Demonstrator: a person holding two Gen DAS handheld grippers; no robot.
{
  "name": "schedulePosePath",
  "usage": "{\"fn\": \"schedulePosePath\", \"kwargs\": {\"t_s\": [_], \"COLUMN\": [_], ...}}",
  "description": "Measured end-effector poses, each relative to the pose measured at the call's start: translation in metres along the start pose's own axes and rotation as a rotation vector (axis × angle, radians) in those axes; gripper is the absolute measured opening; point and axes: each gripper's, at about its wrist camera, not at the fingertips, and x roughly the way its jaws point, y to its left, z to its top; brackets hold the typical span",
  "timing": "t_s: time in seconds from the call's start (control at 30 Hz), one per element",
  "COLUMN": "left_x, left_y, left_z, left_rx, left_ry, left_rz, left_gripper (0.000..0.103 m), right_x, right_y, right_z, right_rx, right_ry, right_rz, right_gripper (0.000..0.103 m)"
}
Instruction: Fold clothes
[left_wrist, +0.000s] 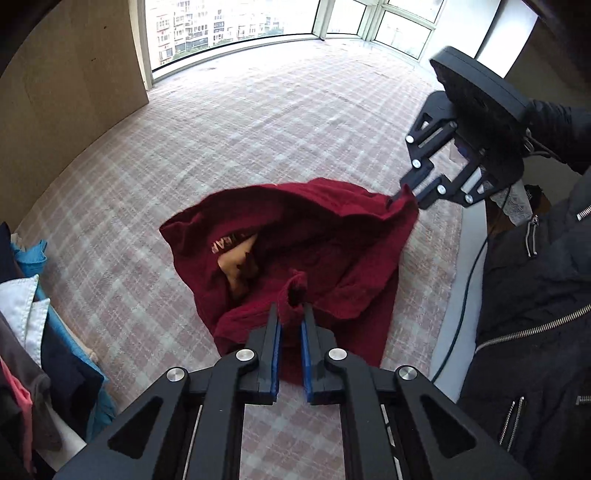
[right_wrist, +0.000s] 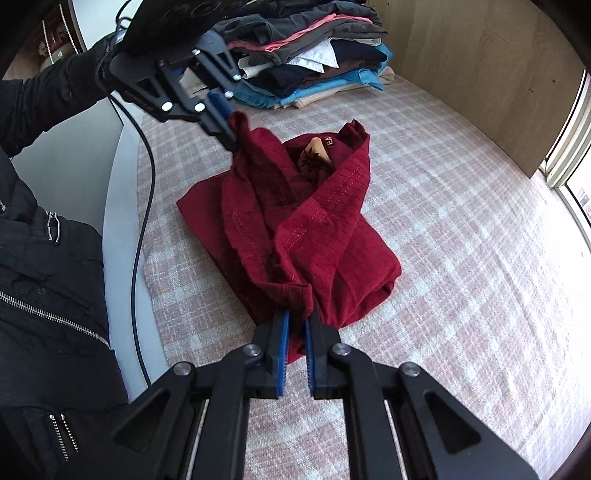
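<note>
— Where is the garment sitting?

— The dark red garment (left_wrist: 314, 258) is lying bunched on the checked bedcover (left_wrist: 240, 129), with its edges lifted where I am holding them. A tan printed patch is showing inside its folds.

— What are your claws doing?

— My left gripper (left_wrist: 291, 314) is pinching a small peak of the red cloth between its blue pads (its jaws are standing narrow, clamped on fabric). My right gripper (right_wrist: 297, 317) is gripping another bunched edge of the same garment, its jaws nearly together.

— Anything else nearby?

— A stack of folded clothes (right_wrist: 314, 66) is sitting at the far end of the bed, against the wooden board (right_wrist: 480, 74). My black jacket (right_wrist: 44, 295) is showing at the bedside, and a dark cable (right_wrist: 142, 221) is hanging along the edge.
</note>
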Motion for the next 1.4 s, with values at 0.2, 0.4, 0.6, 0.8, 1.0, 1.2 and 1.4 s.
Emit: {"fn": "schedulePosePath", "kwargs": {"t_s": [0.2,0.4,0.6,0.8,1.0,1.2,1.4], "left_x": [0.023,0.017,-0.024,0.014,0.053,0.071,0.053], "left_y": [-0.033,-0.017,0.017,0.069,0.077,0.079,0.074], "left_z": [-0.050,-0.063,0.005,0.069,0.077,0.074,0.060], "left_rx": [-0.026,-0.135,-0.146,-0.180,-0.113,-0.087,-0.076], "left_ry": [0.095,0.126,-0.047,0.003,0.127,0.167,0.122], "left_rz": [-0.085,-0.018,0.076,0.083,0.026,0.007,0.017], "left_gripper": [0.009,0.019,0.049,0.047,0.047,0.027,0.003], "right_x": [0.002,0.015,0.014,0.013,0.014,0.017,0.016], "right_y": [0.005,0.005,0.006,0.003,-0.005,-0.008,-0.009], "right_z": [-0.001,-0.002,-0.001,-0.001,0.000,0.001,0.002], "right_rx": [-0.031,-0.053,-0.067,-0.054,-0.021,-0.023,-0.020], "right_ry": [0.020,0.048,0.042,0.022,0.005,0.014,0.018], "right_rz": [0.004,0.009,0.008,0.016,0.034,0.038,0.027], "right_gripper": [0.008,0.008,0.008,0.008,0.008,0.008,0.008]}}
